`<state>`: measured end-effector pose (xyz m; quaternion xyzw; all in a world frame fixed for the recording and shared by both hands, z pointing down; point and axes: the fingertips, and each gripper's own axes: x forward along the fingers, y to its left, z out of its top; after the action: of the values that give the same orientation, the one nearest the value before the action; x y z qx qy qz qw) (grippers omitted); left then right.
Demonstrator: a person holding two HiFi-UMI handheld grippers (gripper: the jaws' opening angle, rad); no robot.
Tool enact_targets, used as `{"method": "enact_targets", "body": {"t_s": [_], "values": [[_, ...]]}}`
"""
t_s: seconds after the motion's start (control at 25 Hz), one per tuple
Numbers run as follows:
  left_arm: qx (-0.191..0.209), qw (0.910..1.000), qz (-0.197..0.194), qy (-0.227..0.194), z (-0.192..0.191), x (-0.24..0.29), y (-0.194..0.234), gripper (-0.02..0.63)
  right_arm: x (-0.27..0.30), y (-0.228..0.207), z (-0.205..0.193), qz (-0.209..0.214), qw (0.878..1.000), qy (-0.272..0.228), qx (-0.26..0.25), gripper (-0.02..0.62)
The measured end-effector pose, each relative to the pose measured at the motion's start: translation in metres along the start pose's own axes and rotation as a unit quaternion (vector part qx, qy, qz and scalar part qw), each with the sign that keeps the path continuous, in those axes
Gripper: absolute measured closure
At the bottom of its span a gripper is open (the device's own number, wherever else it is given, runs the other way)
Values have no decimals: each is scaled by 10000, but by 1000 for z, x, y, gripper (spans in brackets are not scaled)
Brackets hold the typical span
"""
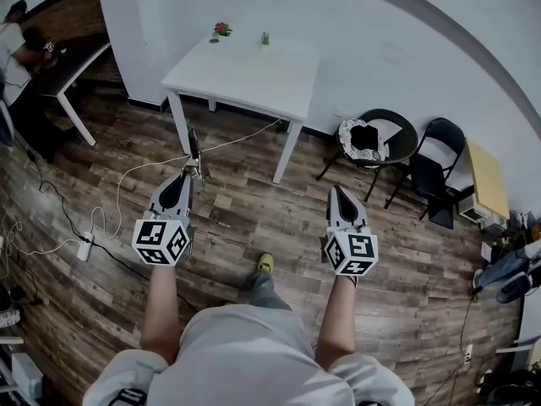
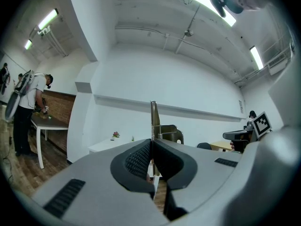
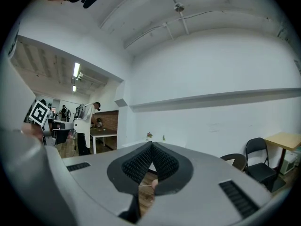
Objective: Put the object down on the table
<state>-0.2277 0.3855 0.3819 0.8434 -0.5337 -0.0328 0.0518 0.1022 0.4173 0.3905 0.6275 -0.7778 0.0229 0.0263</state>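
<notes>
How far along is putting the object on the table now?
Done: the left gripper is shut on a thin upright metal tool. In hand: the person stands short of the white square table. Left: reach the table and set the tool down. The right gripper is shut, empty.

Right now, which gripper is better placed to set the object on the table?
Left. The left gripper is shut on the thin metal object and faces the table; the right gripper is shut, empty.
</notes>
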Motion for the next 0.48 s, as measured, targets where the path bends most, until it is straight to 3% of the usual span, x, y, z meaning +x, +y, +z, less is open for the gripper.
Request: {"method": "enact_targets", "body": {"t_s": [0.48], "values": [[46,9995,244,212,-11,93,28,584,105,-47,-14,195,9995,126,228,589]]}}
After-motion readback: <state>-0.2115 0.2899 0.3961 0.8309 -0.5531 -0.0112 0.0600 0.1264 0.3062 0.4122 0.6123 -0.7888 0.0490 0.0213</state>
